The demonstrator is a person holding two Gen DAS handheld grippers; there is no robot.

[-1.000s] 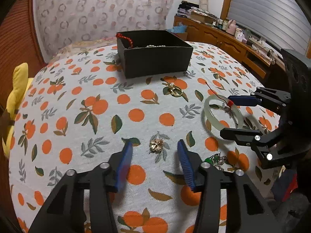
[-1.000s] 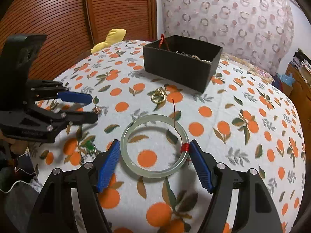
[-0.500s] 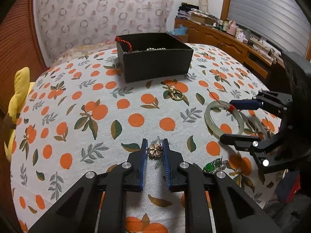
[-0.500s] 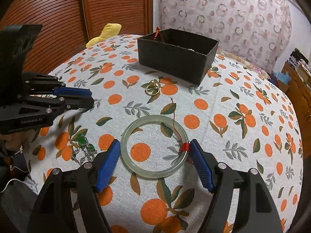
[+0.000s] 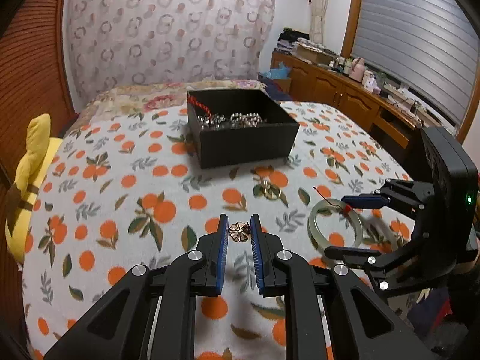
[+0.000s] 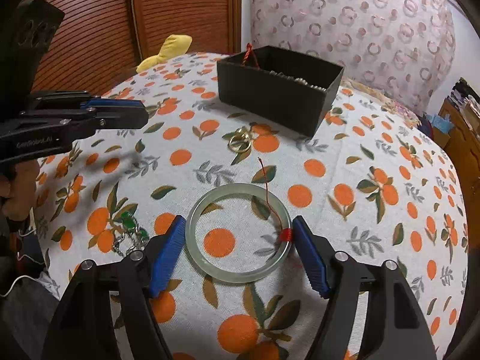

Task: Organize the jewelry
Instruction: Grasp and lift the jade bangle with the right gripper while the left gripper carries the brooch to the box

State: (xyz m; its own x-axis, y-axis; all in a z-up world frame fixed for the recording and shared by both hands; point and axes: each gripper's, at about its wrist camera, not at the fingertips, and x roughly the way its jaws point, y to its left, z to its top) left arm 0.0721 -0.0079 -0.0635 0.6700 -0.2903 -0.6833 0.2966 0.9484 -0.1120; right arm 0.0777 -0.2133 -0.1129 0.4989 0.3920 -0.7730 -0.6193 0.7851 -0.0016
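Left gripper (image 5: 239,230) jaws clamped on the small gold flower-shaped brooch (image 5: 239,232) – next, carry it to the black rectangular box (image 5: 240,127) – while right gripper (image 6: 237,229) jaws stand apart around the pale green jade bangle (image 6: 238,232).

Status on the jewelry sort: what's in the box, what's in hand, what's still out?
Done: silver chains and a red bead strand sit in the black box. In hand: the left hand-held gripper is shut on the gold flower brooch; the right hand-held gripper is open around the jade bangle, not gripping. Left: bangle, gold rings, green-stone piece, all on the tablecloth.
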